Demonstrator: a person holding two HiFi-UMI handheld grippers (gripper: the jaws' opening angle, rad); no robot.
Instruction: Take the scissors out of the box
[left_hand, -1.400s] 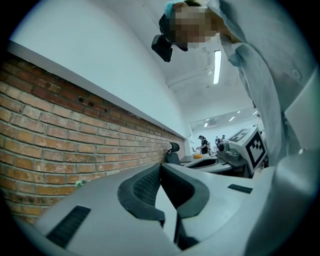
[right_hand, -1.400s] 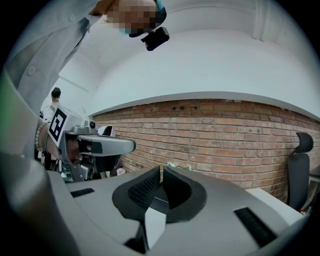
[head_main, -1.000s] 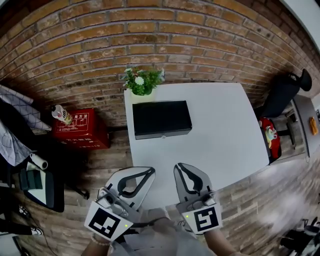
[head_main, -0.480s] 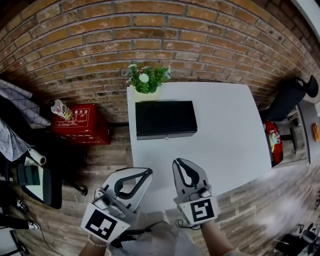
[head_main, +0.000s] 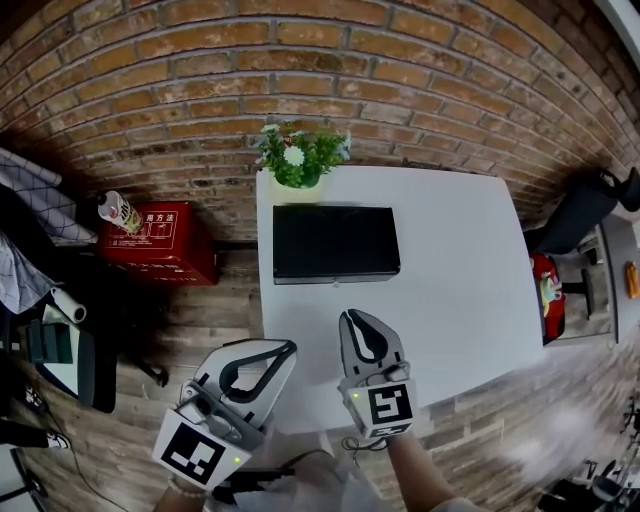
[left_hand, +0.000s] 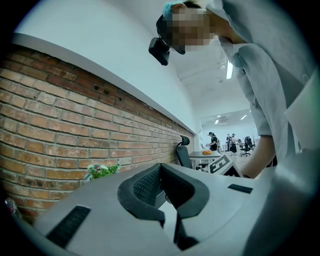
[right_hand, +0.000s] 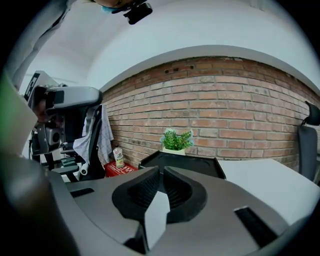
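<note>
Left hand-held gripper (head_main: 288, 346) and right hand-held gripper (head_main: 354, 316) are both clenched, empty — release one before reaching far to the closed box (head_main: 335, 243), approaching its near edge level.

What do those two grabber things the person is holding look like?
Both are light grey plastic. The left gripper and right gripper each have two curved jaws lined with black ribbed pads, forming a loop shape. Each carries a white cube printed with black square markers and a small green light. The person wears a pale sleeve.
</note>
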